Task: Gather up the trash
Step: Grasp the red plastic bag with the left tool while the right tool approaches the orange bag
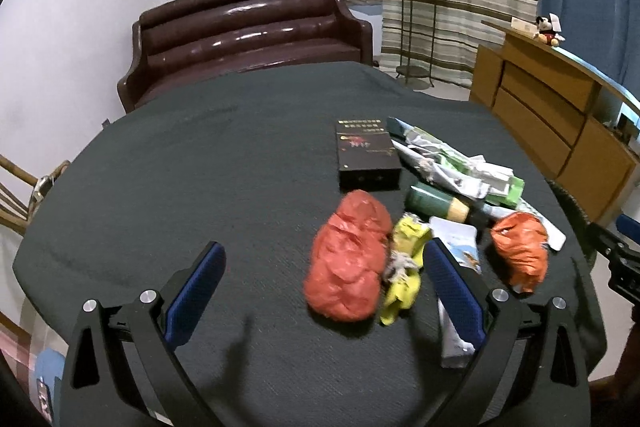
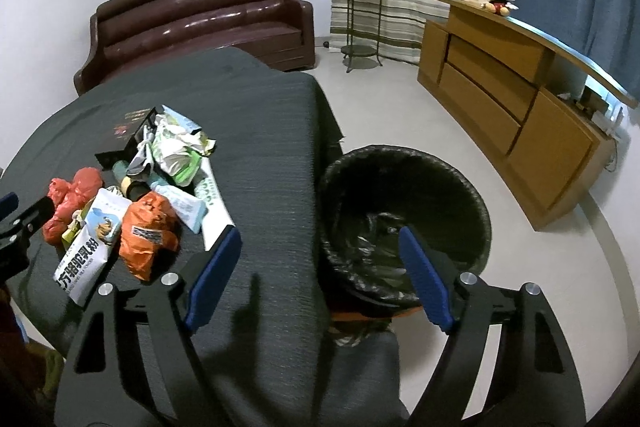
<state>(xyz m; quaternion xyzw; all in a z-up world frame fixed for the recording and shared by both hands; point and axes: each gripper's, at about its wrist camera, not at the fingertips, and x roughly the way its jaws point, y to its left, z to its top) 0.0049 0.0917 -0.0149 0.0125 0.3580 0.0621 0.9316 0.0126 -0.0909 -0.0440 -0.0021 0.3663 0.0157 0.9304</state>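
Several pieces of trash lie bunched on the dark-clothed desk (image 1: 160, 167), and going left to right in the left wrist view they run so: a crumpled red plastic bag (image 1: 346, 263), a twisted yellow wrapper (image 1: 404, 267) touching it, a white pouch (image 1: 460, 247), then an orange bag (image 1: 520, 251), with a black box (image 1: 366, 155), a green bottle (image 1: 436, 203) and crushed white-green packaging (image 1: 460, 167) behind them. The left claw (image 1: 324, 291) stands wide open, empty, with the red bag and yellow wrapper lying between its blue pads but not pressed by them. The right claw (image 2: 320, 275) is also open and empty, over the desk's edge, its right finger in front of the black-lined bin (image 2: 404, 219) standing on the floor just beside the desk. By its look the red bag should be light, soft and springy, likely to compress a lot and slip; squeezing it across its bulging middle seems safest. The box looks stiff and would be better taken across its narrow sides.
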